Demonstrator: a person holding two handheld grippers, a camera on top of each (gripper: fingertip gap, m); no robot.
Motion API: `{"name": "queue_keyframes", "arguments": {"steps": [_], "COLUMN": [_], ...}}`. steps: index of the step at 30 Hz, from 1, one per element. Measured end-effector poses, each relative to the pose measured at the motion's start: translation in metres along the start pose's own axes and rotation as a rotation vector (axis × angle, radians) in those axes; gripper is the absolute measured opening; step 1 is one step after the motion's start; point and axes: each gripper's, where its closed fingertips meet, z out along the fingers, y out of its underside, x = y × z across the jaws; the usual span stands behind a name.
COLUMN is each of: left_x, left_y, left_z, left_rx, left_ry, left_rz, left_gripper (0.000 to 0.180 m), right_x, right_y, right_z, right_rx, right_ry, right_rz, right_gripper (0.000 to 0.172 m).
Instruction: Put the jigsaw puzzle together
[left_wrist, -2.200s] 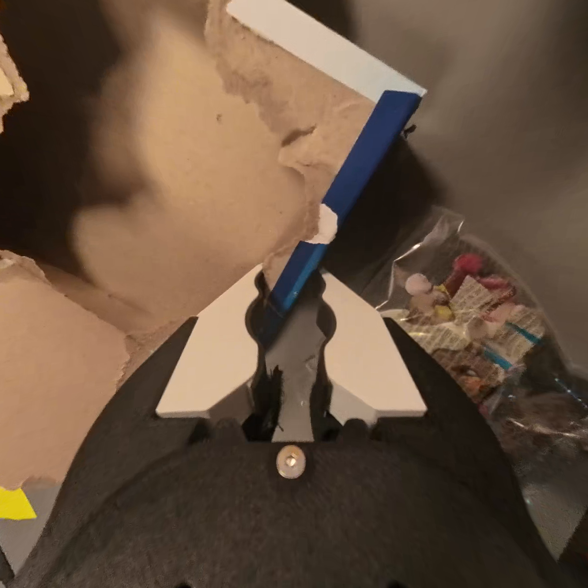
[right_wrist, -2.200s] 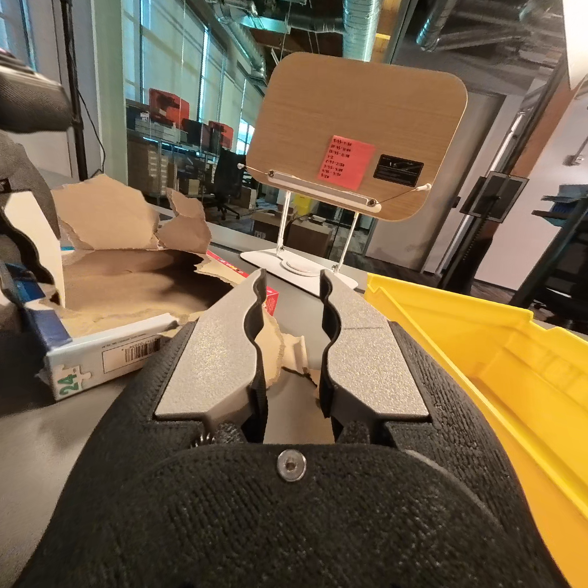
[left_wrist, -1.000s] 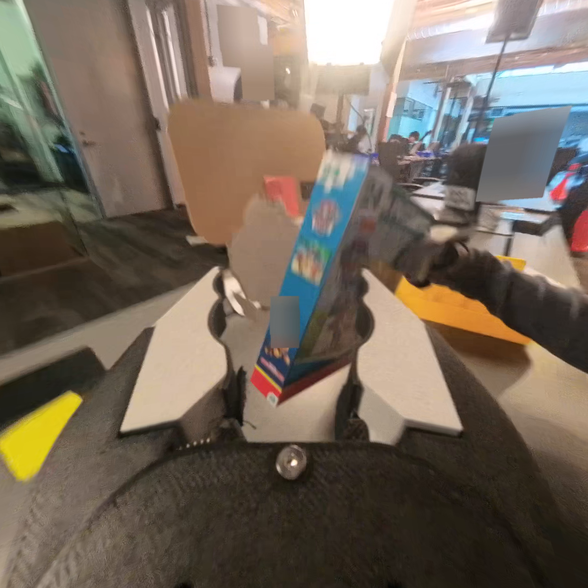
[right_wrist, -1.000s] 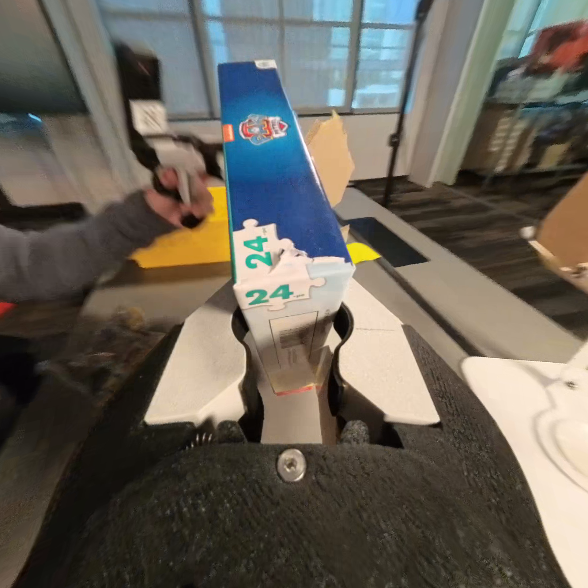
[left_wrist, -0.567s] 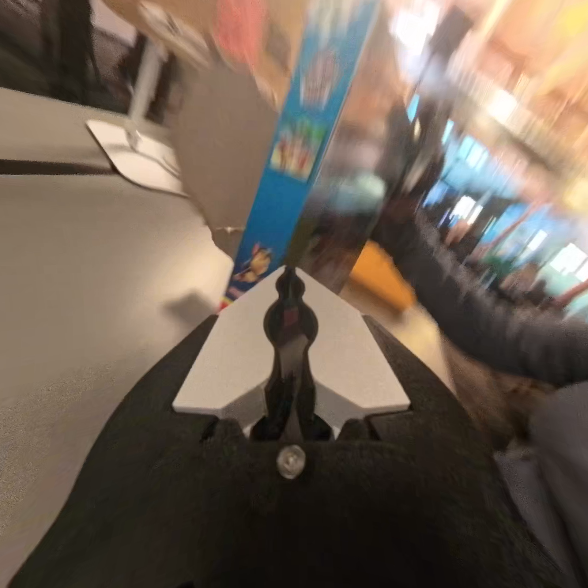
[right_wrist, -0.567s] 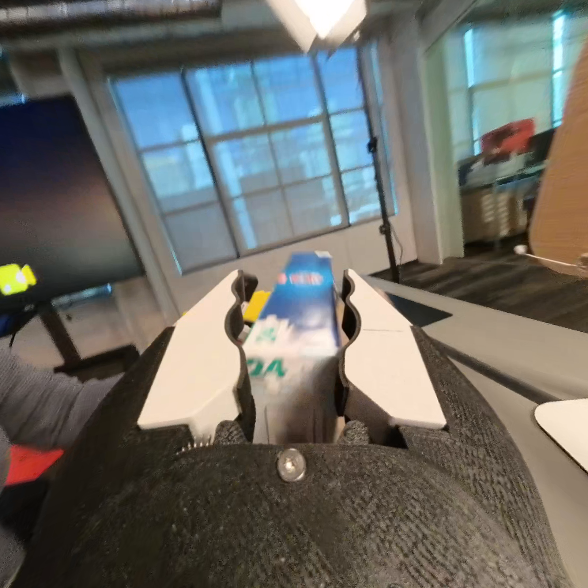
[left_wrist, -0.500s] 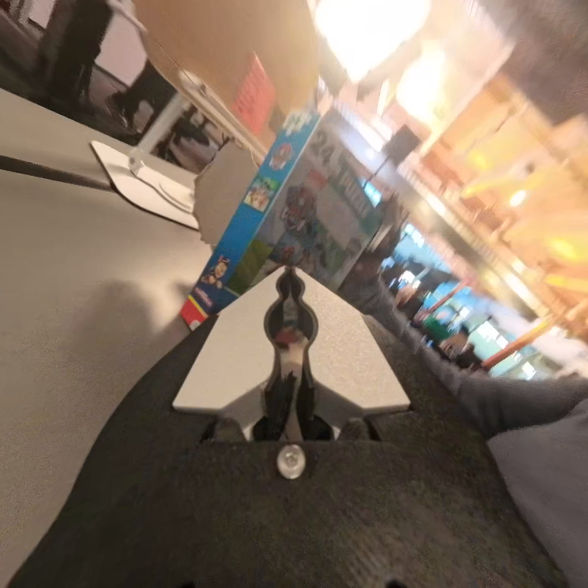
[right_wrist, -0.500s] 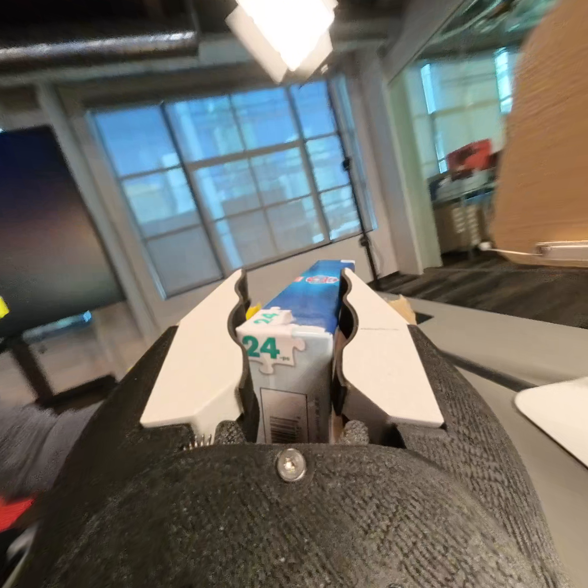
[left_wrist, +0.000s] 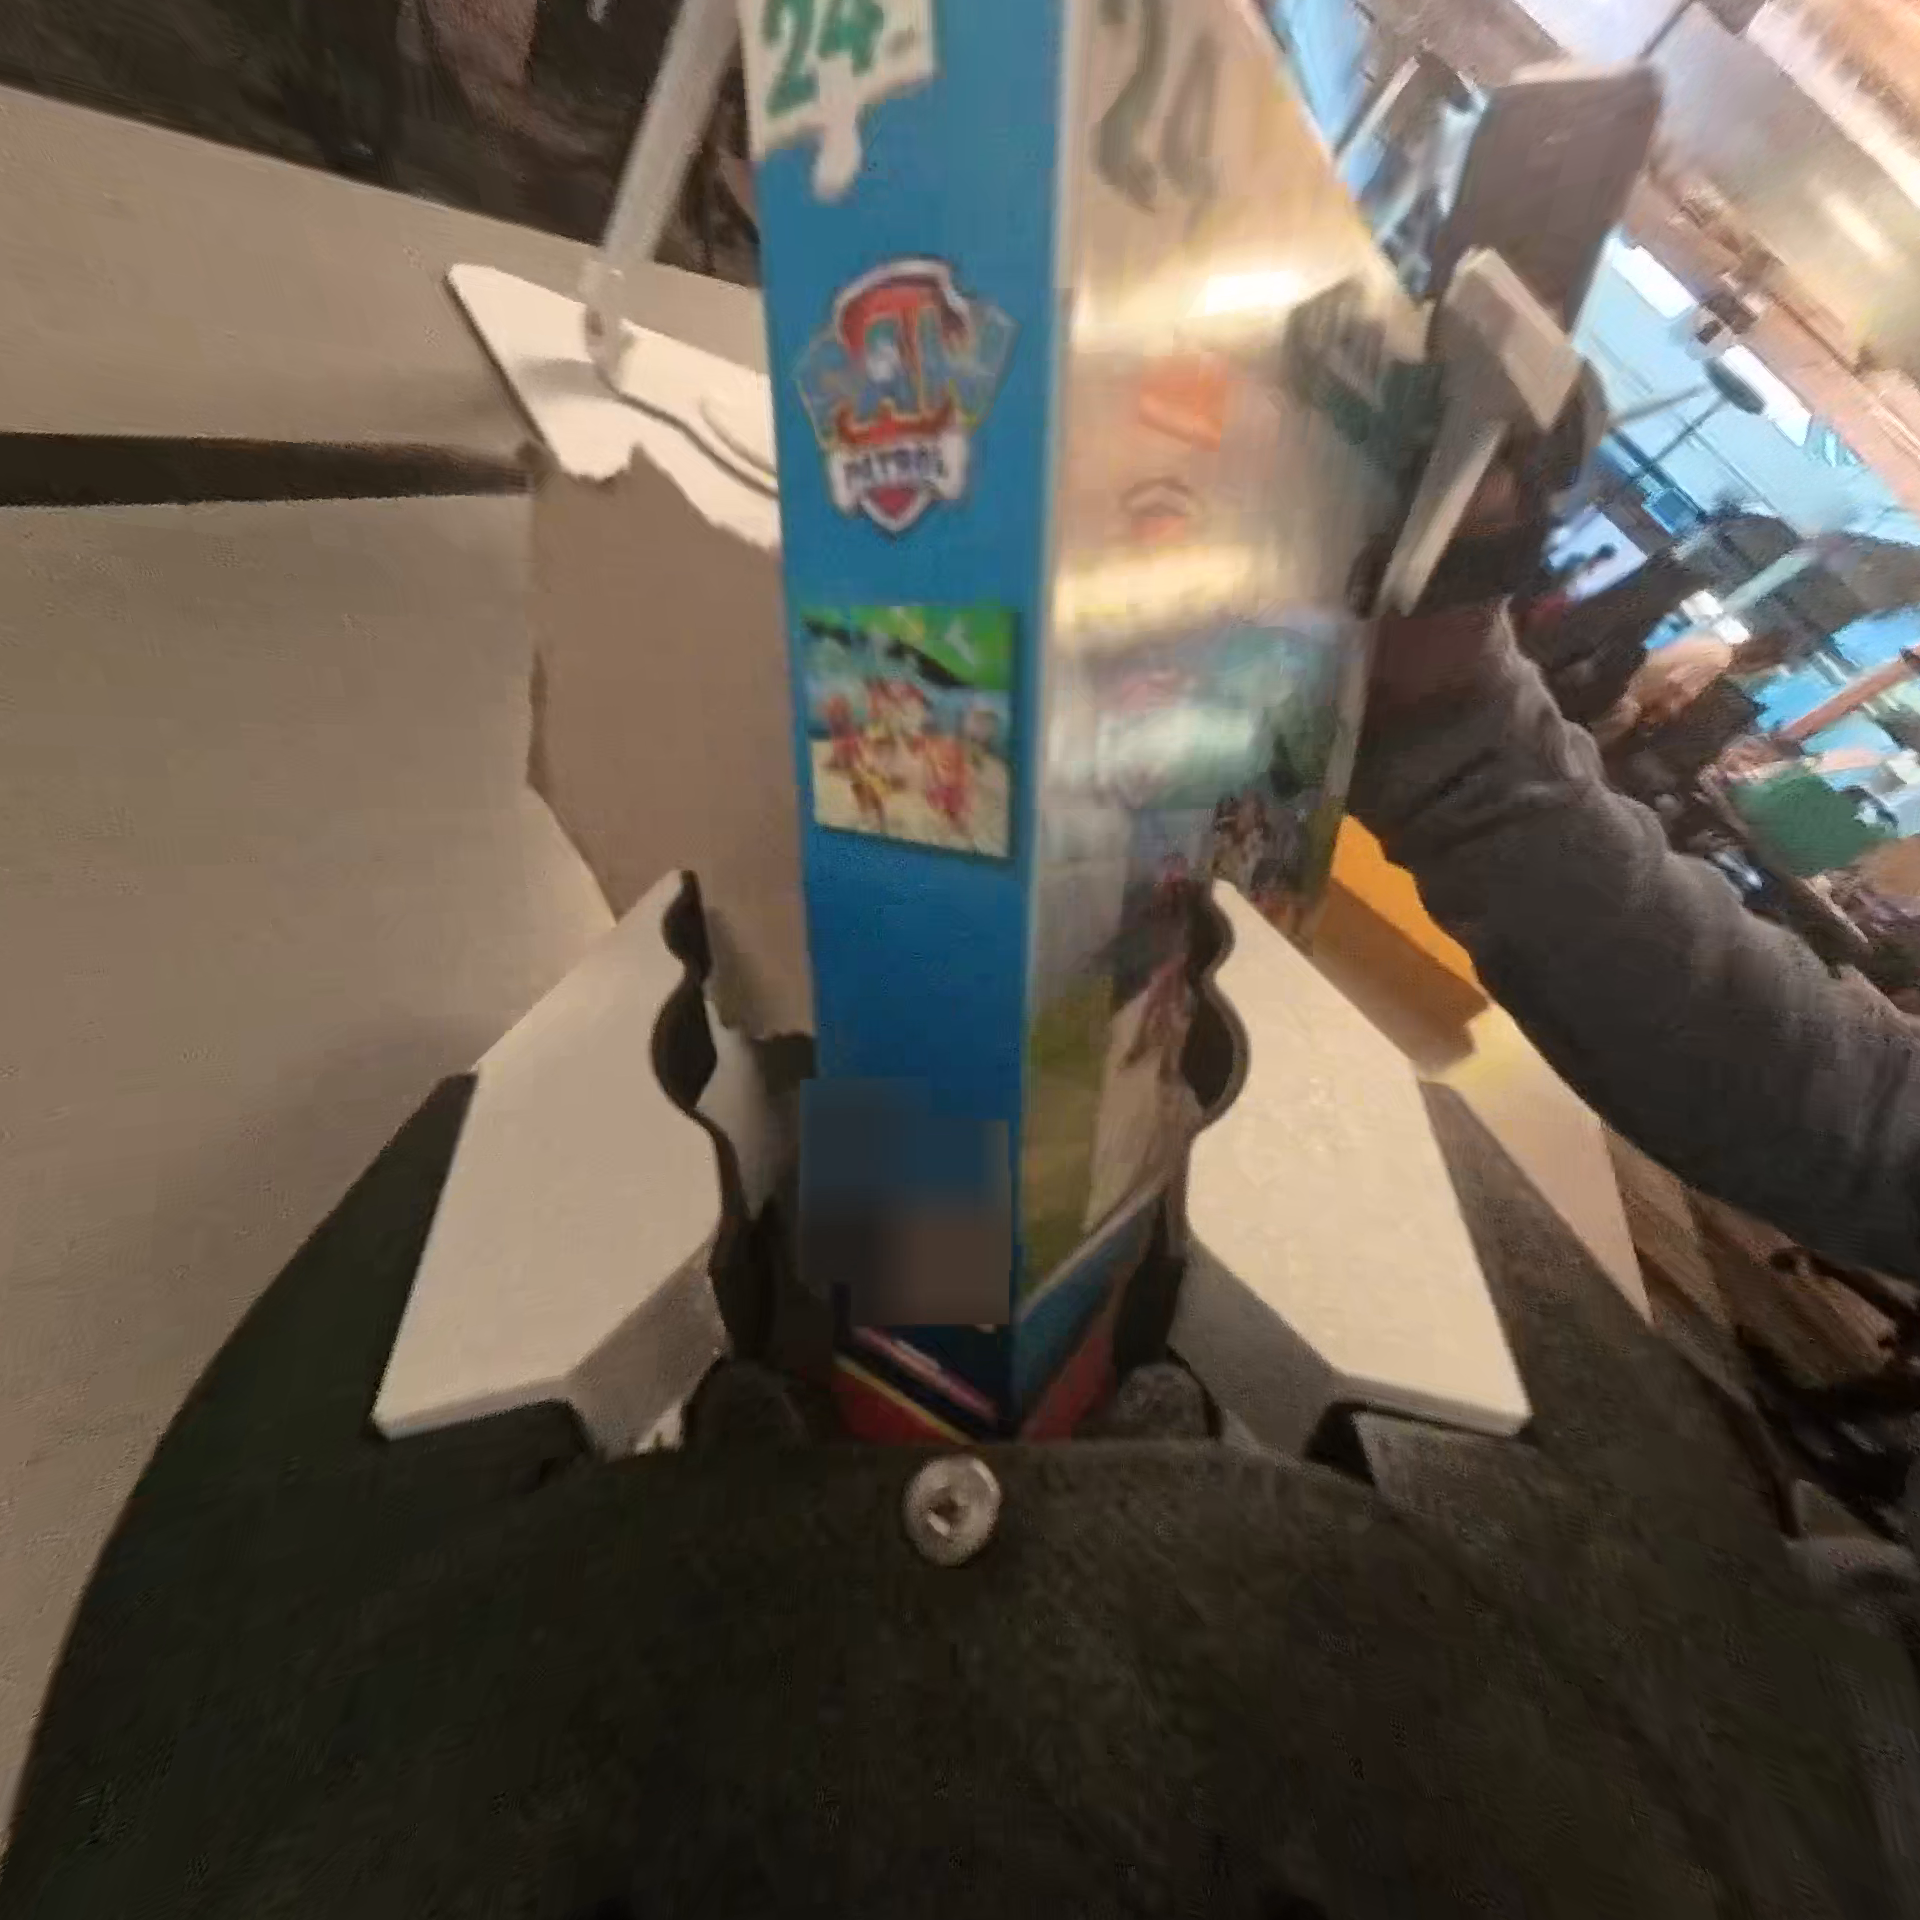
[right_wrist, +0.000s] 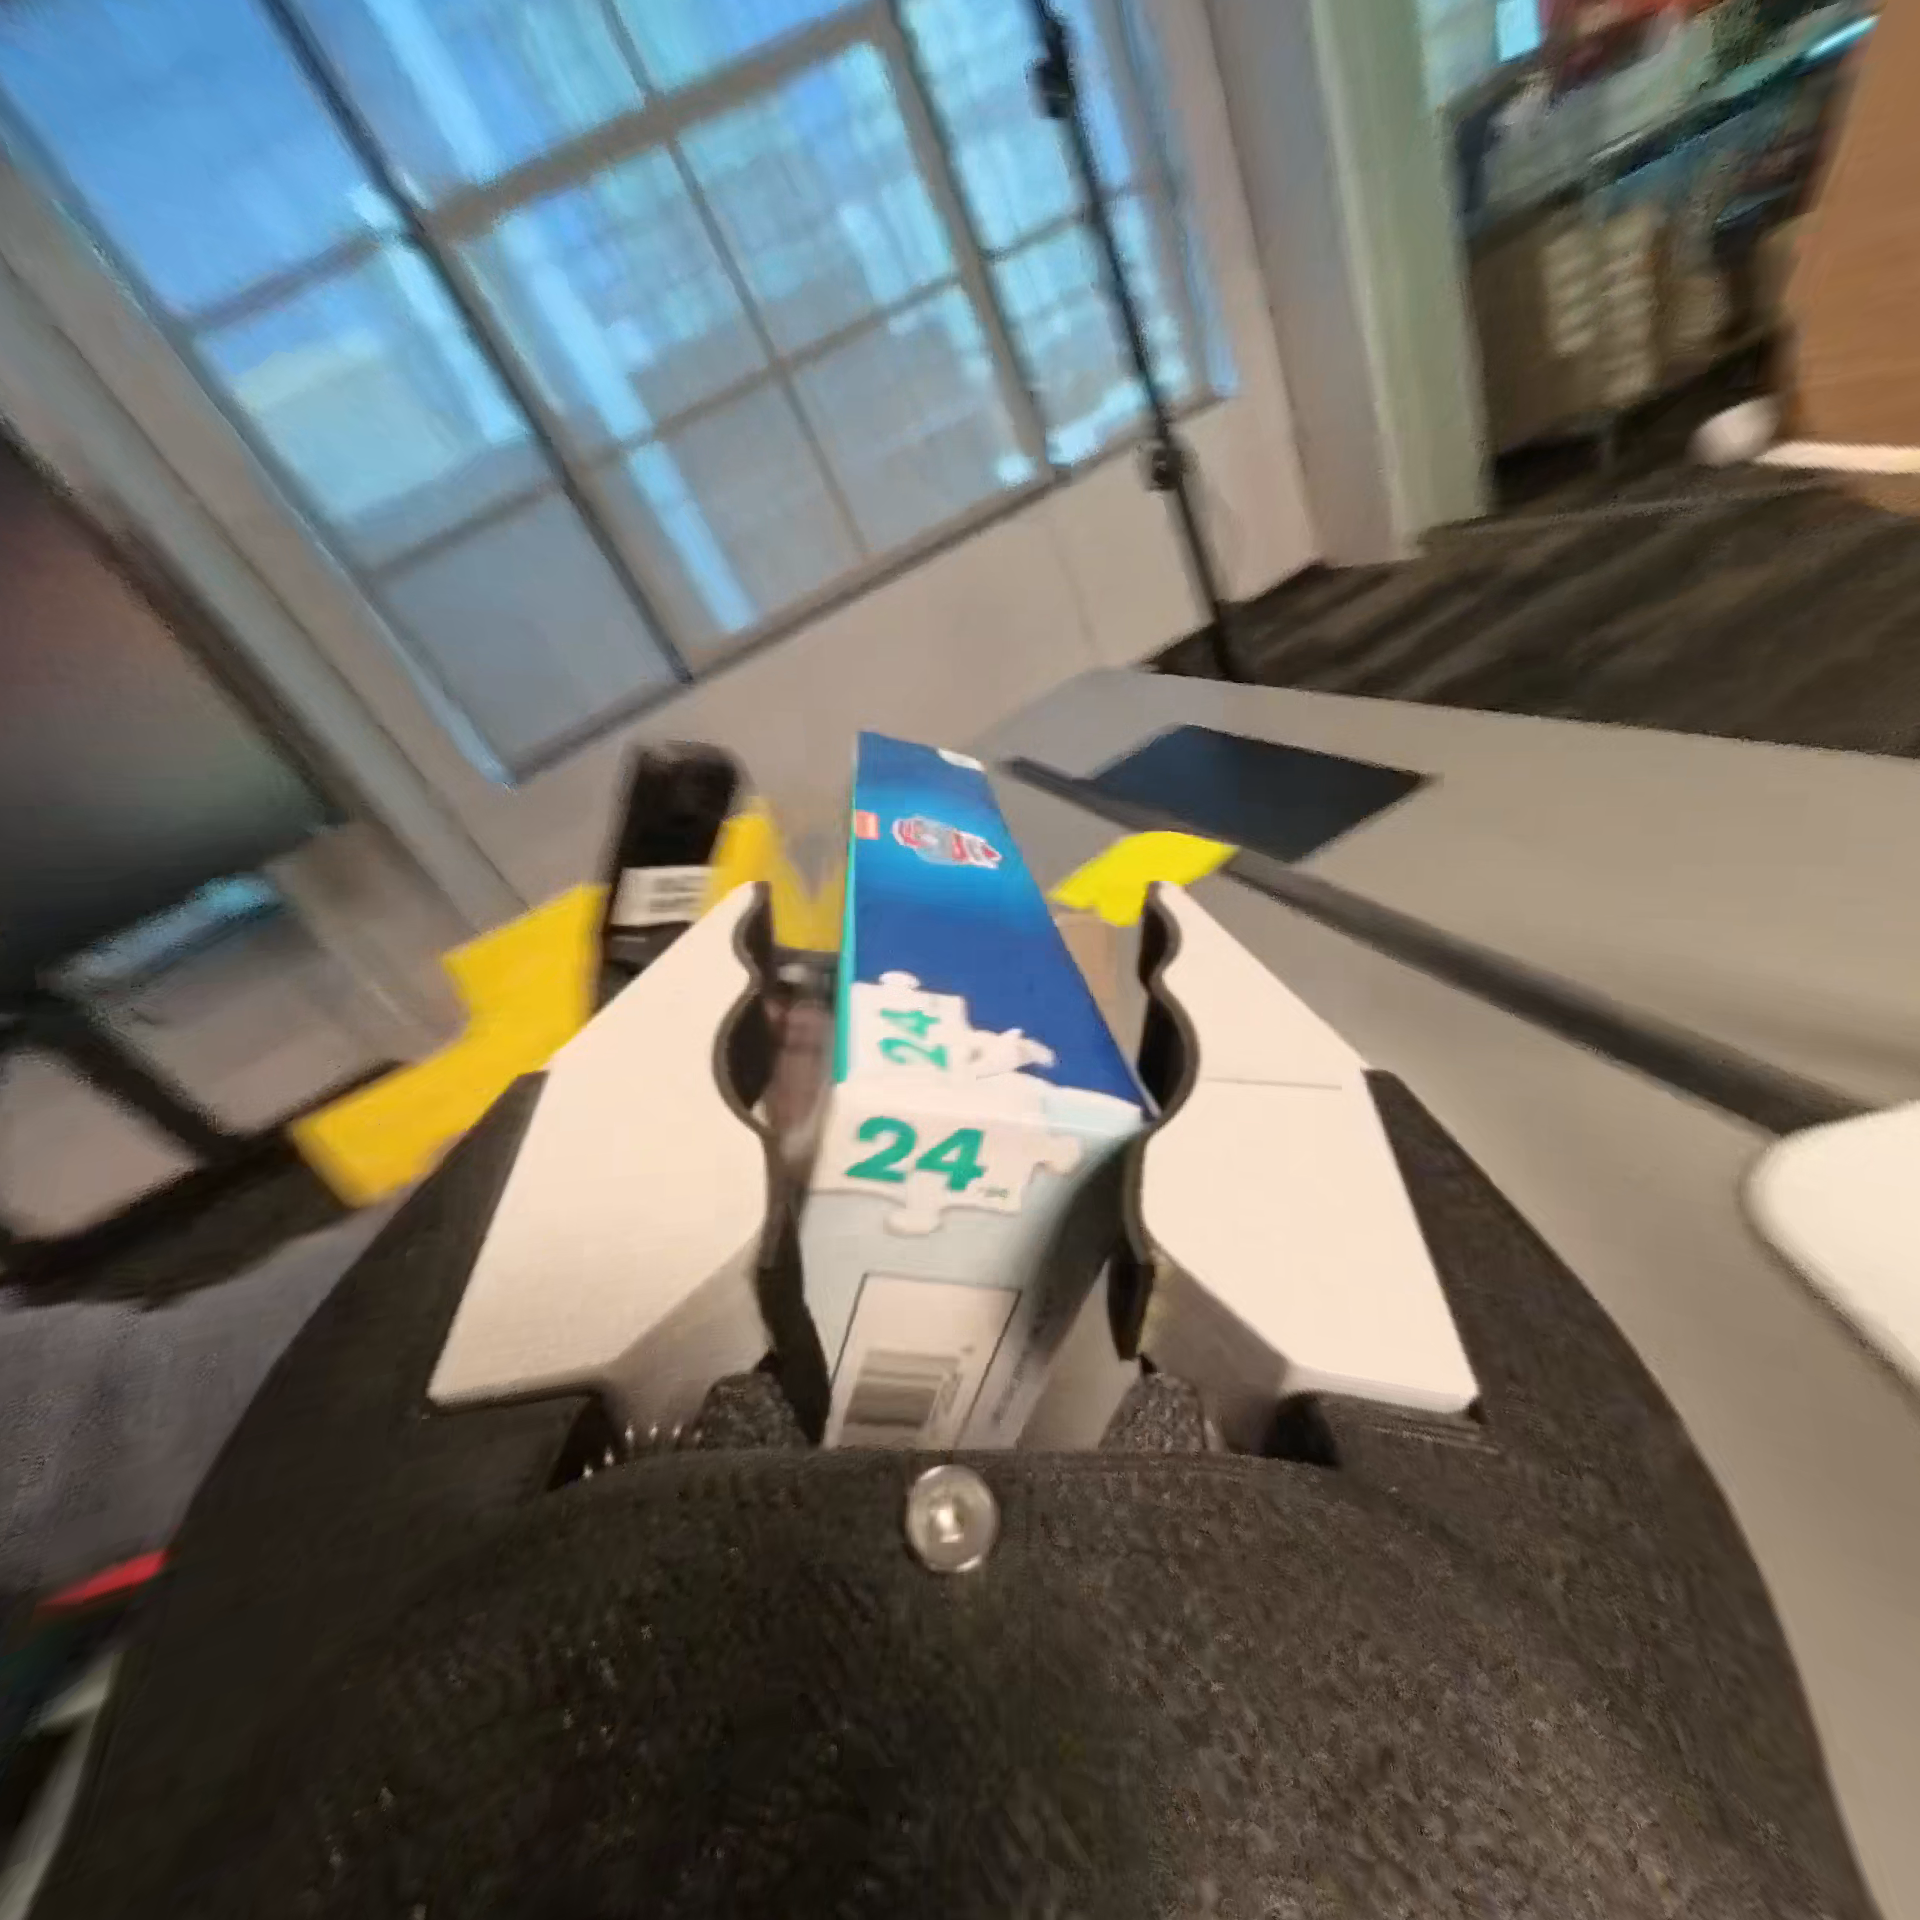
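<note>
The blue puzzle box (left_wrist: 914, 935) stood on end between the wide-open fingers of the left hand-held gripper (left_wrist: 951, 987), with gaps on both sides. The right hand-held gripper (right_wrist: 951, 997) gripped its other end (right_wrist: 977, 1039) above the grey tabletop (right_wrist: 1558, 883).

surface: grey table (right_wrist: 1621, 894) | on it: white stand base (left_wrist: 582, 343), yellow bin (right_wrist: 468, 1049)

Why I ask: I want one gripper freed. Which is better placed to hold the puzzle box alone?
Right, probably. The right gripper hugs the puzzle box closely at its end; the left gripper stands wide, with a gap beside the box.
</note>
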Motion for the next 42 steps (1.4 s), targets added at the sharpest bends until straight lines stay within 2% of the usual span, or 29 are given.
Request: {"name": "queue_keyframes", "arguments": {"steps": [2, 3, 6, 8, 11, 13, 16, 18, 21, 22, 24, 27, 29, 31, 35, 38, 40, 42], "left_x": [-0.023, -0.035, -0.051, -0.054, -0.044, -0.035, -0.024, -0.023, -0.030, -0.033, -0.037, -0.052, -0.063, -0.069, -0.099, -0.124, -0.119, -0.100], "left_y": [-0.011, -0.009, -0.011, -0.008, -0.002, 0.004, 0.015, 0.023, 0.033, 0.034, 0.029, 0.017, 0.014, 0.008, 0.001, 0.000, -0.005, -0.012], "left_z": [-0.008, -0.012, -0.022, -0.027, -0.035, -0.039, -0.044, -0.045, -0.042, -0.040, -0.039, -0.047, -0.048, -0.048, -0.042, -0.042, -0.045, -0.049], "left_rx": [0.085, 0.084, 0.161, 0.167, 0.169, 0.150, 0.082, 0.016, -0.092, -0.099, -0.055, -0.019, -0.025, -0.020, -0.094, -0.164, -0.122, -0.021], "left_ry": [-0.133, -0.196, -0.235, -0.236, -0.241, -0.268, -0.358, -0.426, -0.503, -0.514, -0.509, -0.575, -0.603, -0.627, -0.736, -0.846, -0.862, -0.831], "left_rz": [-0.059, -0.063, -0.135, -0.136, -0.016, 0.090, 0.297, 0.419, 0.544, 0.561, 0.537, 0.531, 0.498, 0.511, 0.541, 0.513, 0.552, 0.619], "left_gripper": [0.074, 0.072, 0.072, 0.075, 0.093, 0.108, 0.117, 0.120, 0.114, 0.115, 0.104, 0.090, 0.085, 0.084, 0.081, 0.092, 0.096, 0.092], "right_x": [0.024, 0.028, 0.015, 0.005, -0.009, -0.021, -0.036, -0.037, -0.028, -0.022, -0.007, 0.010, 0.023, 0.034, 0.058, 0.067, 0.056, 0.034], "right_y": [-0.009, -0.019, -0.033, -0.018, 0.026, 0.058, 0.089, 0.104, 0.127, 0.134, 0.147, 0.145, 0.138, 0.130, 0.122, 0.108, 0.095, 0.084], "right_z": [-0.001, -0.009, -0.038, -0.058, -0.086, -0.096, -0.091, -0.086, -0.061, -0.050, -0.031, -0.008, 0.003, 0.015, 0.032, 0.033, 0.024, 0.005], "right_rx": [0.020, 0.068, 0.181, 0.192, 0.154, 0.111, -0.072, -0.140, -0.275, -0.320, -0.433, -0.470, -0.458, -0.445, -0.472, -0.417, -0.314, -0.210], "right_ry": [0.208, 0.288, 0.416, 0.481, 0.577, 0.598, 0.597, 0.600, 0.564, 0.558, 0.579, 0.635, 0.681, 0.720, 0.808, 0.882, 0.898, 0.901], "right_rz": [-0.177, -0.267, -0.426, -0.501, -0.610, -0.649, -0.777, -0.853, -0.813, -0.779, -0.758, -0.788, -0.803, -0.820, -0.871, -0.917, -0.919, -0.929], "right_gripper": [0.089, 0.090, 0.090, 0.089, 0.082, 0.077, 0.076, 0.070, 0.061, 0.062, 0.062, 0.057, 0.040, 0.035, 0.036, 0.051, 0.054, 0.054]}}
